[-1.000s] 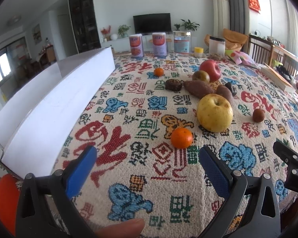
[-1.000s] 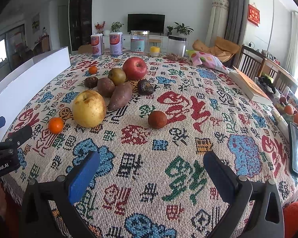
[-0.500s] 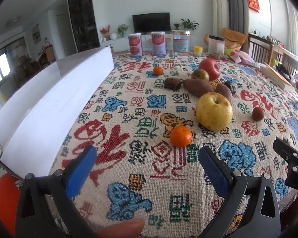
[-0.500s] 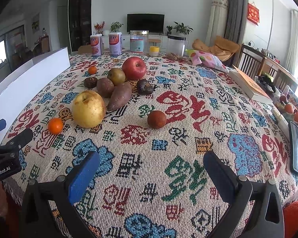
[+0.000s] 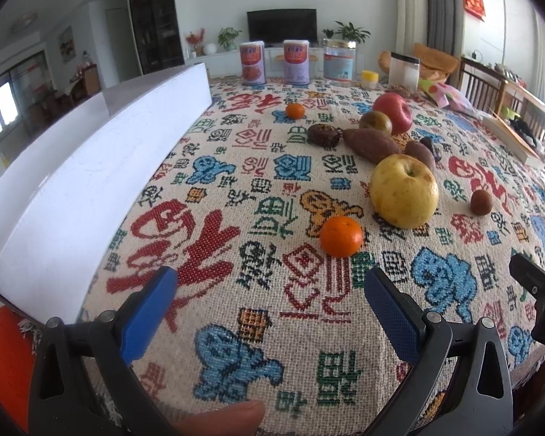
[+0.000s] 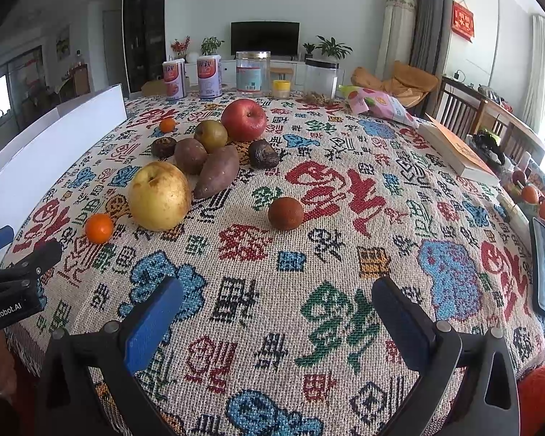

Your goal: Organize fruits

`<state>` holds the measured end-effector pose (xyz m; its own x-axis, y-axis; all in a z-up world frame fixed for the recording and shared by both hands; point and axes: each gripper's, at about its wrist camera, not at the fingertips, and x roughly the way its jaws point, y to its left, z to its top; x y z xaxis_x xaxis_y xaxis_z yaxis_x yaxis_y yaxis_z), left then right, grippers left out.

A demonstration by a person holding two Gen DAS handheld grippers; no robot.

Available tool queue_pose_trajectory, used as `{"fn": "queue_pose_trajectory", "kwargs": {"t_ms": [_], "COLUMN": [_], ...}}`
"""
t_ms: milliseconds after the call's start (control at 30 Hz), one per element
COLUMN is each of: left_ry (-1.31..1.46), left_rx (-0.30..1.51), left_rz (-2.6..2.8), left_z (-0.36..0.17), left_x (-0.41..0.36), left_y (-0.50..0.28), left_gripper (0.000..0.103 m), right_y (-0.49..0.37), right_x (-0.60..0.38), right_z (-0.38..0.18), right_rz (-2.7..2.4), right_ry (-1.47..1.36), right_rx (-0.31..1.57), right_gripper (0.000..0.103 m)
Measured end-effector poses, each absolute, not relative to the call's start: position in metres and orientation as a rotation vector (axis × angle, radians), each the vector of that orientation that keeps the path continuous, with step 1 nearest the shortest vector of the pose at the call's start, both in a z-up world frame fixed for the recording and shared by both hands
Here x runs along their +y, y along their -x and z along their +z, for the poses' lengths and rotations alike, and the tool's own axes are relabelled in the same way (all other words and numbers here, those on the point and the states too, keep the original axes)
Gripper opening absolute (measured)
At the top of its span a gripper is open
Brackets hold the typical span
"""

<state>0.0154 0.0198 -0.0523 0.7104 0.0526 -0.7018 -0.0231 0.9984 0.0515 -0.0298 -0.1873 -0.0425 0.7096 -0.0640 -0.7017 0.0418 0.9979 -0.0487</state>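
Fruits lie on a patterned tablecloth. A small orange [image 5: 341, 236] [image 6: 98, 228] sits beside a big yellow apple [image 5: 404, 190] [image 6: 159, 196]. Behind them are sweet potatoes [image 5: 371, 145] [image 6: 217, 170], a red apple [image 5: 393, 112] [image 6: 243, 120], a greenish fruit [image 6: 210, 136], dark fruits [image 6: 263, 153], a far orange [image 5: 294, 110] [image 6: 167, 124] and a brown round fruit [image 5: 481, 202] [image 6: 285, 213]. My left gripper [image 5: 270, 285] is open and empty, just short of the near orange. My right gripper [image 6: 278, 296] is open and empty, short of the brown fruit.
A long white box [image 5: 91, 167] [image 6: 47, 160] runs along the table's left side. Jars and cans [image 5: 294, 61] [image 6: 252, 71] stand at the far edge. A snack bag [image 6: 378, 103], a book [image 6: 457, 149] and a phone [image 6: 543, 276] lie at the right.
Both grippers have crept slightly forward toward the fruits; the near orange and the brown fruit look a little nearer. Nothing was grasped.
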Motion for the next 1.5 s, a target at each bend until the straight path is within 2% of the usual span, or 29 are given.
{"fn": "queue_pose_trajectory", "kwargs": {"t_ms": [533, 767, 967, 1167, 1500], "left_ry": [-0.091, -0.006, -0.006, -0.004, -0.005], "left_rx": [0.904, 0.936, 0.942, 0.936, 0.944], "left_rz": [0.017, -0.017, -0.02, -0.012, -0.011], "left_z": [-0.083, -0.088, -0.087, -0.088, -0.088], "left_x": [0.013, 0.025, 0.027, 0.027, 0.026], "left_y": [-0.026, -0.029, -0.029, -0.029, -0.029], "left_gripper": [0.102, 0.103, 0.103, 0.103, 0.103], "right_y": [0.026, 0.021, 0.007, 0.001, 0.003], "right_x": [-0.188, -0.216, -0.248, -0.233, -0.232], "right_z": [-0.047, -0.041, -0.062, -0.08, -0.086], "right_rz": [-0.057, -0.143, -0.229, -0.178, -0.154], "right_ry": [0.019, 0.006, -0.048, -0.008, -0.066], "right_rx": [0.807, 0.775, 0.871, 0.939, 0.936], "right_gripper": [0.103, 0.103, 0.103, 0.103, 0.103]}}
